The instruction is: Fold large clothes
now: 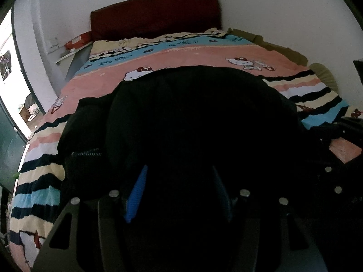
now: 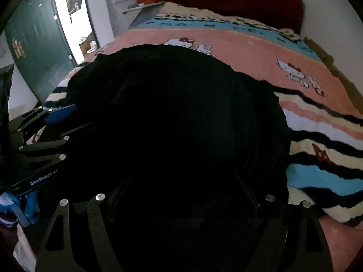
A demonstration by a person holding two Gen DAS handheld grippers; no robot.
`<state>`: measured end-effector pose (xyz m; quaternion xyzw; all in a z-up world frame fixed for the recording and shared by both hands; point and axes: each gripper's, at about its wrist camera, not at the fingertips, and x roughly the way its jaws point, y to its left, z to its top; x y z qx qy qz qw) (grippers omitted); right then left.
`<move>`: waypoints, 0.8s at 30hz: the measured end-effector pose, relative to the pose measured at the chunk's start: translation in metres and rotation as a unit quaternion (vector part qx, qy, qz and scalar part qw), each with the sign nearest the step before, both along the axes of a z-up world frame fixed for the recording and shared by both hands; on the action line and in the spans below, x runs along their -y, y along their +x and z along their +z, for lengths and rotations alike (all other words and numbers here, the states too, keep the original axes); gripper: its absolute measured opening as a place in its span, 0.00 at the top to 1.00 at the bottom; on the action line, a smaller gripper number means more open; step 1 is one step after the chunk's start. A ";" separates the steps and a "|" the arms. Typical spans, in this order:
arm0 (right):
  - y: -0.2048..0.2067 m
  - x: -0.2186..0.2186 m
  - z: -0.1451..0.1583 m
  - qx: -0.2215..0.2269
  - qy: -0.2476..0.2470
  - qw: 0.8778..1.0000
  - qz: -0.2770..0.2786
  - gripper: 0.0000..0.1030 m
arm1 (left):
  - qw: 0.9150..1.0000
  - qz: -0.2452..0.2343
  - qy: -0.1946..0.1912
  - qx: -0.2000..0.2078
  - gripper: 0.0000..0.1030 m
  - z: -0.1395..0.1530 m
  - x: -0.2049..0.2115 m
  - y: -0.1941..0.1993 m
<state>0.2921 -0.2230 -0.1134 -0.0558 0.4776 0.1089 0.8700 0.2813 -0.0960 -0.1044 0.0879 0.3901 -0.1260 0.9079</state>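
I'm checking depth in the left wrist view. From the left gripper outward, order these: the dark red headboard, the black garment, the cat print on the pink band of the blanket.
1. Black garment: right at the left gripper, filling the lower middle.
2. Cat print: just past the garment's far edge, left of centre.
3. Dark red headboard: against the wall, at the far end of the bed.

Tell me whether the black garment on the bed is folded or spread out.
Bunched and partly folded, not spread flat: the black zippered garment lies in overlapping layers with a rounded outline on the pink striped cartoon-cat blanket. A finished fold cannot be told.
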 end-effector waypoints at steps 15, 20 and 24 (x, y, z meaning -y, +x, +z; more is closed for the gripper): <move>0.028 0.027 -0.067 -0.078 0.059 0.995 -0.037 0.10 | 1.000 0.001 0.020 -0.018 0.46 -0.042 0.012 0.011; 0.023 0.026 -0.059 -0.070 0.055 0.995 -0.042 0.10 | 0.999 0.009 0.033 0.004 0.46 -0.030 0.014 -0.005; 0.010 0.030 -0.046 -0.058 0.059 0.995 -0.054 0.10 | 0.999 0.013 0.034 0.011 0.46 -0.017 0.013 -0.023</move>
